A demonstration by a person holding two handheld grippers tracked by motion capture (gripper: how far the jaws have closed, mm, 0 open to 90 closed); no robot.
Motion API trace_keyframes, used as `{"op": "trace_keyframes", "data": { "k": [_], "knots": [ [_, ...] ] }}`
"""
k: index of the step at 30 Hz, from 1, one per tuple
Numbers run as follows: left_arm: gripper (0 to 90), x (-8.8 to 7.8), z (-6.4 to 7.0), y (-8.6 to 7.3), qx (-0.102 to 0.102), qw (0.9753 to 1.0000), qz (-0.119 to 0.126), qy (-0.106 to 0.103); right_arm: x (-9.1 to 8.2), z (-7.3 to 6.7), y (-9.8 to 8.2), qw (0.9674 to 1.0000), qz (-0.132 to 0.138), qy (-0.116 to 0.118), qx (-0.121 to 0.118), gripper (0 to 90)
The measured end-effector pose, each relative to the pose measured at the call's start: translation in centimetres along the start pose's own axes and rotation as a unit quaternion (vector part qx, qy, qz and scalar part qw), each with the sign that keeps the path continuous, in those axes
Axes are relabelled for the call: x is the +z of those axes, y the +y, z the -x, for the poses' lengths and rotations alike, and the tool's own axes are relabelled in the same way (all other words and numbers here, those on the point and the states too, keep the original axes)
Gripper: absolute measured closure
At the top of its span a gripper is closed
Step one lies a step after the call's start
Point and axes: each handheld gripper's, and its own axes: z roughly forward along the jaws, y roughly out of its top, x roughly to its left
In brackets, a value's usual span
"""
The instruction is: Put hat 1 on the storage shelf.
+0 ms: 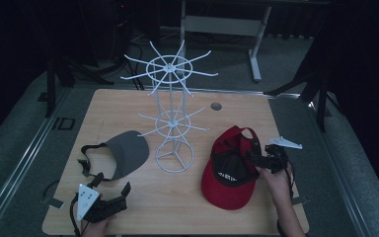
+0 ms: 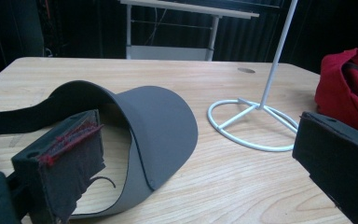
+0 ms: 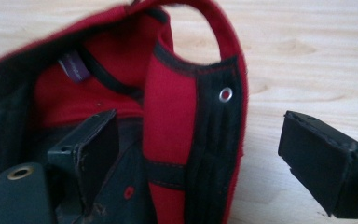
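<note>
A red cap (image 1: 228, 185) lies upside down on the right of the wooden table (image 1: 118, 106). My right gripper (image 1: 254, 159) is open at the cap's rear edge. In the right gripper view, one jaw is inside the red cap (image 3: 168, 107) and the other outside, so my right gripper (image 3: 198, 126) straddles its side band. A grey visor (image 1: 128, 153) with a black strap lies on the left. My left gripper (image 1: 112, 183) rests open near the front edge, just short of the visor. The left gripper view shows the visor (image 2: 163, 126) ahead of my left gripper (image 2: 196, 140).
A white wire rack (image 1: 171, 98) with two tiers of hooks stands mid-table on a ring base (image 2: 251, 126) between the two hats. A round cable hole (image 1: 216, 106) lies behind it. A metal desk frame (image 1: 254, 44) stands on the floor beyond the table.
</note>
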Motion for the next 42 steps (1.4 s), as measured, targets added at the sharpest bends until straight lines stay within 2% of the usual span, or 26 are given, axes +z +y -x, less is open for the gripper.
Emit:
{"op": "trace_keyframes", "data": {
  "k": [5, 8, 10, 11, 13, 15, 16, 19, 21, 24, 32, 42],
  "knots": [
    [2.5, 0.0, 0.1, 0.0, -0.002, 1.0000, -0.001, -0.002, 1.4, -0.5, -0.3, 0.9997, -0.022, -0.003, -0.011, 12.3],
    [2.5, 0.0, 0.0, 0.0, -0.002, 1.0000, -0.001, -0.002, 1.8, -0.7, -0.4, 0.9995, -0.029, -0.003, -0.013, 15.6],
    [2.5, 0.0, 0.0, 0.0, -0.003, 1.0000, -0.002, -0.003, 2.3, -1.0, -0.5, 0.9984, -0.047, -0.010, -0.029, 24.3],
    [2.5, 0.0, 0.0, 0.0, -0.003, 1.0000, -0.001, -0.003, 2.4, -1.0, -0.5, 0.9983, -0.048, -0.012, -0.031, 27.6],
    [2.5, 0.1, 0.0, 0.0, -0.004, 1.0000, -0.002, -0.003, 2.7, -1.1, -0.7, 0.9980, -0.054, -0.010, -0.030, 41.5],
    [2.5, 0.1, 0.0, 0.0, -0.005, 1.0000, -0.003, -0.003, 2.8, -1.2, -0.8, 0.9979, -0.055, -0.010, -0.032, 49.5],
    [2.5, 0.1, 0.0, 0.0, -0.006, 1.0000, -0.003, -0.004, 2.9, -1.2, -0.8, 0.9977, -0.056, -0.009, -0.037, 56.9],
    [2.5, 0.1, 0.0, -0.1, -0.005, 1.0000, -0.005, -0.004, 2.9, -1.5, -0.8, 0.9968, -0.063, 0.000, -0.050, 75.7],
    [2.5, 0.1, 0.0, -0.1, -0.005, 1.0000, -0.006, -0.005, 3.0, -1.7, -0.8, 0.9963, -0.066, 0.007, -0.054, 82.3],
    [2.5, 0.1, 0.0, 0.0, -0.005, 1.0000, -0.007, -0.005, 2.8, -2.2, -0.6, 0.9961, -0.061, -0.001, -0.064, 85.2],
    [2.5, 0.1, 0.0, 0.0, -0.006, 0.9999, -0.010, -0.005, 1.1, -2.6, 0.2, 0.9974, -0.025, -0.012, -0.066, 85.9],
    [2.5, 0.2, 0.0, -0.1, -0.007, 0.9999, -0.011, -0.004, -1.5, -3.3, 2.1, 0.9972, 0.018, -0.002, -0.073, 86.0]
  ]
}}
